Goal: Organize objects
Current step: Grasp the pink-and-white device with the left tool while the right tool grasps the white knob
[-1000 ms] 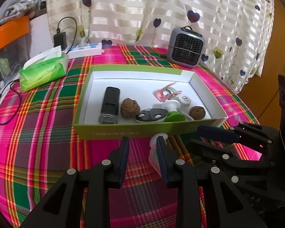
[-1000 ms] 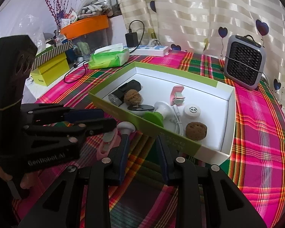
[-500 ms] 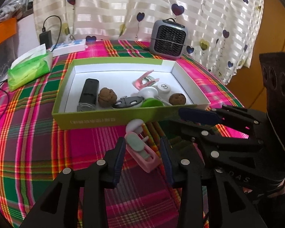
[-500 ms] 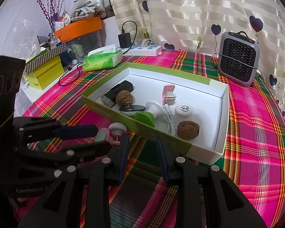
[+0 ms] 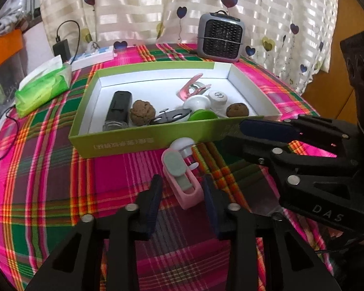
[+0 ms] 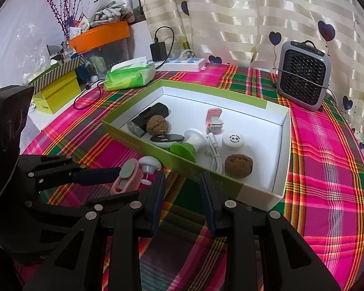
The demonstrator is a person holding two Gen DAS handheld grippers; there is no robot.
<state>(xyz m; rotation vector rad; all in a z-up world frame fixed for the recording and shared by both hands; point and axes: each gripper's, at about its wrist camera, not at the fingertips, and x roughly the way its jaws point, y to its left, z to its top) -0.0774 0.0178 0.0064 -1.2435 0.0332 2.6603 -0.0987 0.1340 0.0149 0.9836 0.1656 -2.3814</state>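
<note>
A pink clip with a grey pad (image 5: 182, 179) lies on the plaid cloth in front of the green box (image 5: 123, 143), next to a small white knob (image 5: 183, 144). My left gripper (image 5: 180, 194) is open, its fingertips on either side of the clip's near end, not closed on it. The clip also shows in the right wrist view (image 6: 127, 177), beside the left gripper's fingers (image 6: 94, 175). My right gripper (image 6: 182, 194) is open and empty, close to the box's near wall (image 6: 182, 165). The box holds a black device (image 5: 117, 110), two brown balls, a second pink clip and white items.
A grey mini heater (image 5: 220, 37) stands behind the box. A green tissue pack (image 5: 42, 87), a power strip (image 5: 92, 55) and a charger sit at the back left. A yellow box (image 6: 58, 92) and orange tray (image 6: 102, 35) are off the table's left.
My left gripper has pulled back from the box and lowered around the pink clip, which is now between its fingertips. My right gripper has drawn back a little and stayed open.
</note>
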